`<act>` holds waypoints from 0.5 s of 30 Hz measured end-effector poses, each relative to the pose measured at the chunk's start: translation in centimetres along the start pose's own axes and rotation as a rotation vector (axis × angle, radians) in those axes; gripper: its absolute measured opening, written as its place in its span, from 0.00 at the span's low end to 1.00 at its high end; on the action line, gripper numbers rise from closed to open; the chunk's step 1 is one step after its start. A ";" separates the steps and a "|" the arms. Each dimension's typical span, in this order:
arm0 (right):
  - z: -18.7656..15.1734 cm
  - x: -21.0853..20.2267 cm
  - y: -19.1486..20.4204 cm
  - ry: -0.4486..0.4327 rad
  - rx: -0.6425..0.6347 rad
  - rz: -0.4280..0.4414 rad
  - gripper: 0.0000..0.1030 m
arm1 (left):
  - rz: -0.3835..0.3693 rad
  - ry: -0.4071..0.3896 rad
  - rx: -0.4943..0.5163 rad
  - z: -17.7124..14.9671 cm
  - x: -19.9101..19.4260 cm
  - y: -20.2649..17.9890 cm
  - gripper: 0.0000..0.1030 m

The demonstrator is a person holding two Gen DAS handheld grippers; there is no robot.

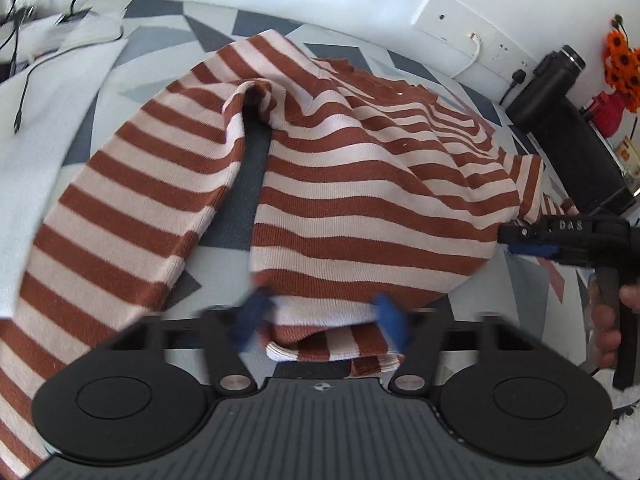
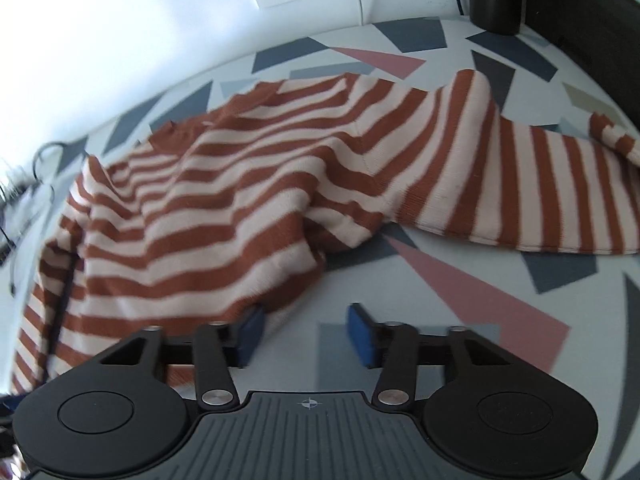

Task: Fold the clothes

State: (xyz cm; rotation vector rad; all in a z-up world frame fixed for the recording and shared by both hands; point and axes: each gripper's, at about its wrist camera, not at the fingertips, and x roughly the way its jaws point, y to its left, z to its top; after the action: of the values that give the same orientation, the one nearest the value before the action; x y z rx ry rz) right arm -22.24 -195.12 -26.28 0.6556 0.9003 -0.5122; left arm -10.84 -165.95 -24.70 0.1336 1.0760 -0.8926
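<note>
Striped knit sweater (image 1: 340, 184), rust and cream bands, lies rumpled on the surface (image 2: 460, 280) with its geometric-patterned cover; left gripper (image 1: 320, 320) with blue-padded fingers (image 1: 390, 320) bracketing the bunched hem, grip uncertain; right gripper (image 2: 306, 336) fingers spread, one pad at the sweater's edge.

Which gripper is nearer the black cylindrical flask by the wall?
Right. The right gripper sits at the striped sweater's edge just in front of the black flask; the left gripper is farther back at the sweater's near hem.
</note>
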 end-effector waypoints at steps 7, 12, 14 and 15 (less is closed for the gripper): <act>2.3 -1.0 2.3 -0.077 -0.034 0.038 0.00 | -0.003 -0.091 0.020 2.3 -1.2 -0.7 0.12; 6.2 -1.3 5.4 -0.219 -0.119 0.062 0.00 | 0.032 -0.213 -0.038 6.0 -0.8 1.0 0.12; 7.7 -0.8 6.6 -0.244 -0.138 0.056 0.00 | 0.117 -0.196 -0.057 6.8 0.6 1.8 0.13; 8.3 -0.4 7.0 -0.234 -0.140 0.058 0.01 | 0.156 -0.171 -0.073 7.1 1.3 2.2 0.15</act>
State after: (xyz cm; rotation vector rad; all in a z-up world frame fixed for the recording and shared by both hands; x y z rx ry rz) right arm -13.35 -196.07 -20.07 0.4815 0.6874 -0.4589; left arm -4.10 -168.76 -22.85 0.0776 0.9243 -0.7099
